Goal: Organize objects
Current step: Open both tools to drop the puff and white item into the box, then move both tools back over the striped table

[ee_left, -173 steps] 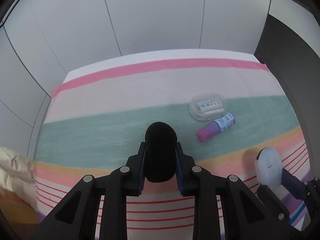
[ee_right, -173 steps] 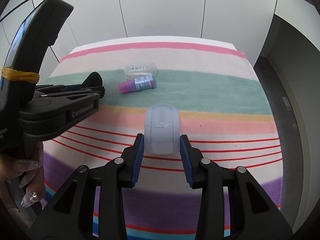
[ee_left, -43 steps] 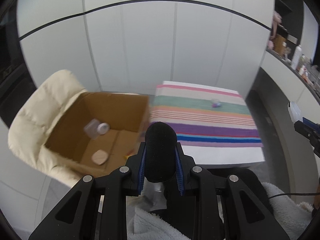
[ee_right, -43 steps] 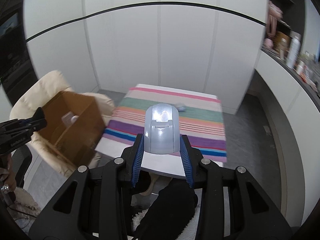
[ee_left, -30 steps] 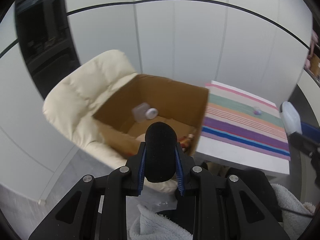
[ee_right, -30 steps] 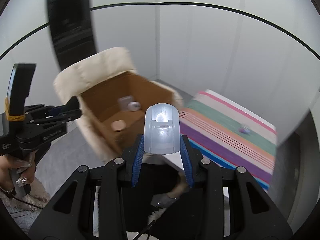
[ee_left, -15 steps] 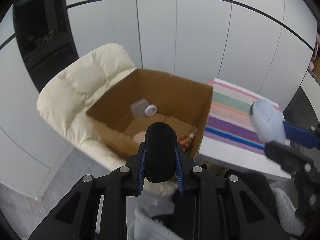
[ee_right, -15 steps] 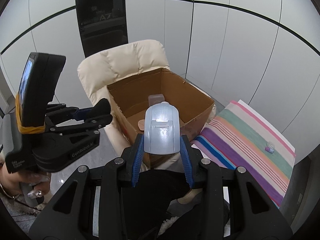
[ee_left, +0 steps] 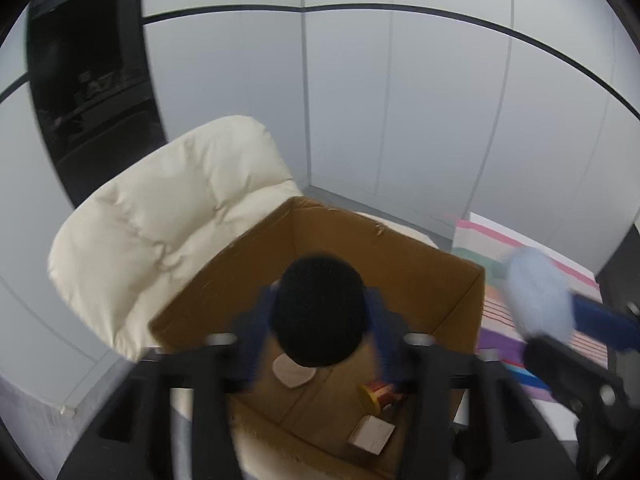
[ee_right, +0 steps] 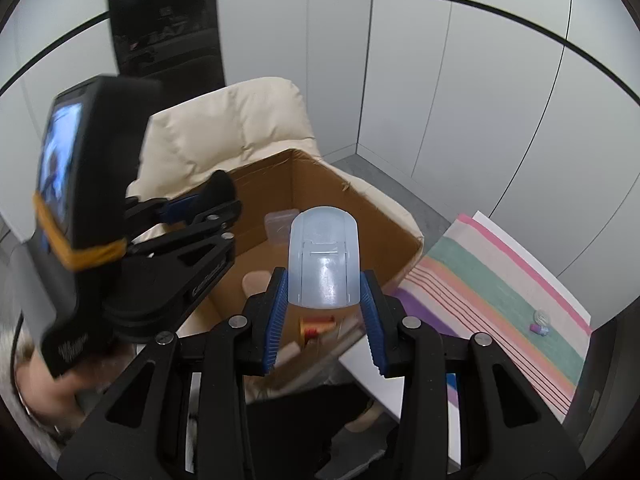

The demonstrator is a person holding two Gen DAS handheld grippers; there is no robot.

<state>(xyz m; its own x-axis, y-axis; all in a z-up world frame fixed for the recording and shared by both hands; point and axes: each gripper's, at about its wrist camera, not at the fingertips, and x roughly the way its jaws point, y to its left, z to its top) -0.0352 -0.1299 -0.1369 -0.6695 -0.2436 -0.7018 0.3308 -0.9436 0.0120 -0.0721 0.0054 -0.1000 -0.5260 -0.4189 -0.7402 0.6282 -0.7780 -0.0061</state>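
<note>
My left gripper is shut on a black rounded object and holds it over the open cardboard box. My right gripper is shut on a translucent pale blue case above the box's near right side. The right gripper's case also shows at the right in the left wrist view. The left gripper also shows at the left in the right wrist view.
The box sits on a cream padded chair. Inside lie a clear plastic container, a beige disc, a yellow-red item and a small carton. A striped table holds a purple tube.
Both grippers have swung from the striped table to the box on the chair, carrying their objects. In the last half second both have come closer over the box opening.
</note>
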